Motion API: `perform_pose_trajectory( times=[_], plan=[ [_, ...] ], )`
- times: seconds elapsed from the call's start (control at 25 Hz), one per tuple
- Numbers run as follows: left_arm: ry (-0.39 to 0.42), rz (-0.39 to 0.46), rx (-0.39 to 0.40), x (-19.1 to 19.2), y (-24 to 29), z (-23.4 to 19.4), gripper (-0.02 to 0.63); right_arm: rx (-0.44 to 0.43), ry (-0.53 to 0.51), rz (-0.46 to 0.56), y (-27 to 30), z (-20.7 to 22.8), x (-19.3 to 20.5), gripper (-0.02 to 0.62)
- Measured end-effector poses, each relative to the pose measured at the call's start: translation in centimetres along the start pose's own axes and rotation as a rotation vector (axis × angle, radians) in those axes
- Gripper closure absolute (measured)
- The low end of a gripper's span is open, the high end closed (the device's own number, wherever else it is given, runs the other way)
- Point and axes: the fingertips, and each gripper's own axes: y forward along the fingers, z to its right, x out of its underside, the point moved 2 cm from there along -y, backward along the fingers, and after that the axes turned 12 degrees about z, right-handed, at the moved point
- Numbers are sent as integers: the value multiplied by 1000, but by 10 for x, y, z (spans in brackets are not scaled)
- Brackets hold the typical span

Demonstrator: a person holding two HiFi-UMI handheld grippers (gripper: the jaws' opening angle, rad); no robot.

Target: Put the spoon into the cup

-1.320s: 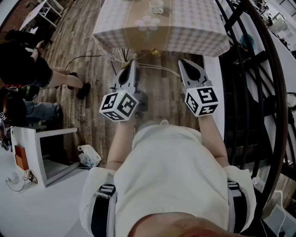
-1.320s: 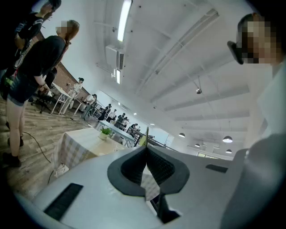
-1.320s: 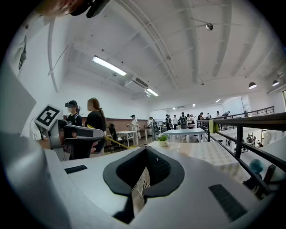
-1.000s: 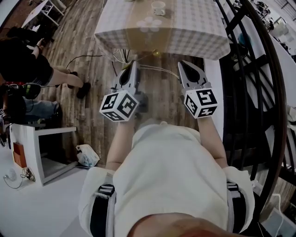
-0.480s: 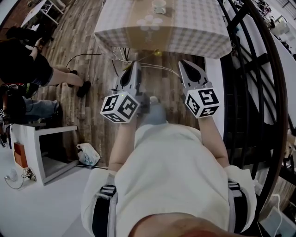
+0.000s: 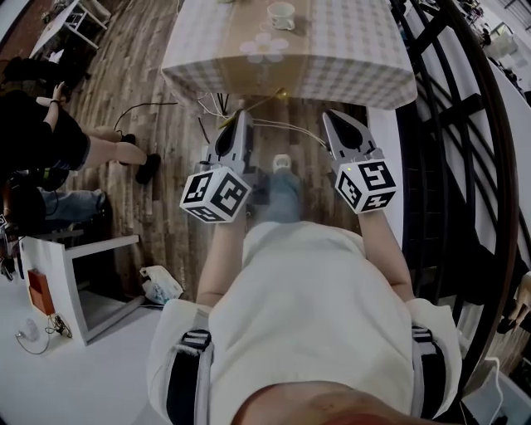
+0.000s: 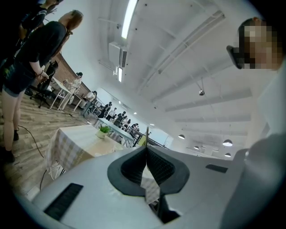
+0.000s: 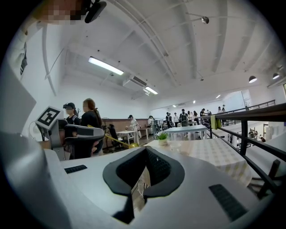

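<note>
- Cup [image 6: 280, 12] sits at the far end of the desk [image 6: 357, 58], well apart from both hand-held grippers. They hang over the wooden floor [image 6: 166, 141], just short of the desk's near edge.
- Left hand-held gripper [image 6: 238, 121]: jaws pressed fully together, nothing in them, pointing pretty much level toward the desk.
- Right hand-held gripper [image 6: 333, 119]: same deal, jaw tips meet and it's got hold of nothing.
- The 2 are side by side, with the holder's jeans leg [image 6: 284, 195] showing between them.
- Desk has a checked cloth with a tan runner [image 6: 264, 46] down the middle, and the cup stands on that runner. A small potted plant [image 8: 163, 136] sits on the desk too.
- Black railing [image 6: 465, 124] runs along the right. A person in black [image 6: 46, 133] is off to the left, with a white shelf unit [image 6: 75, 241] nearer the camera.
</note>
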Motion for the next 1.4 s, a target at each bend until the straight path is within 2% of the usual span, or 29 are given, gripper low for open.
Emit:
perform_pose_trajectory(
  times=[0.76, 1.2, 1.4],
  plan=[
    [-18, -68, 58, 5, 144, -57, 601, 52, -28, -18, 123, 75, 0, 595],
    [-26, -90, 67, 3, 210, -99, 601, 67, -44, -21, 192, 103, 8, 595],
    [-28, -112, 60, 14, 248, -120, 601, 73, -35, -31, 223, 127, 20, 595]
  ],
)
